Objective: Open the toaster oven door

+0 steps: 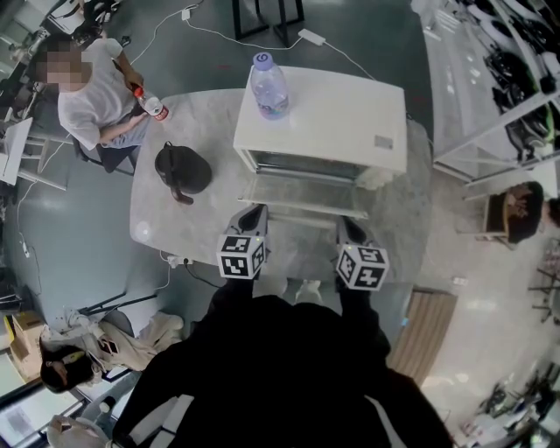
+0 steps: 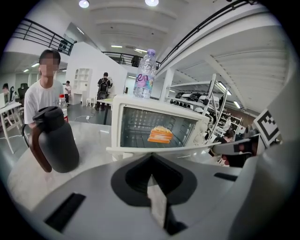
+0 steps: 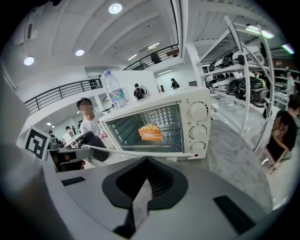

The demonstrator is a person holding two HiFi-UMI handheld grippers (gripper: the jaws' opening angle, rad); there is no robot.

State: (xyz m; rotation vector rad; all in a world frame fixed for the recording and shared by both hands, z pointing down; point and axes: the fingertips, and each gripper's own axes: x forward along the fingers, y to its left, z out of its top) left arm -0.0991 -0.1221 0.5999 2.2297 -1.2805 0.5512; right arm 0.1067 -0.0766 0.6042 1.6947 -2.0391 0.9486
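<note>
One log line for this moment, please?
white toaster oven door: open | orange sandwich: inside | left gripper: shut, empty | right gripper: shut, empty

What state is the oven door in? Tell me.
Open: the door lies folded down flat before the oven, the sandwich inside plainly exposed.

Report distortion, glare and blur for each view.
Head view: evenly lit, the toaster oven top nearly washed out white, a mosaic patch over the seated person's face. Left gripper view: strong fisheye, black corners, shelving bowed, ceiling lamps flaring. Right gripper view: same fisheye bending; oven interior and sandwich sharp.
</note>
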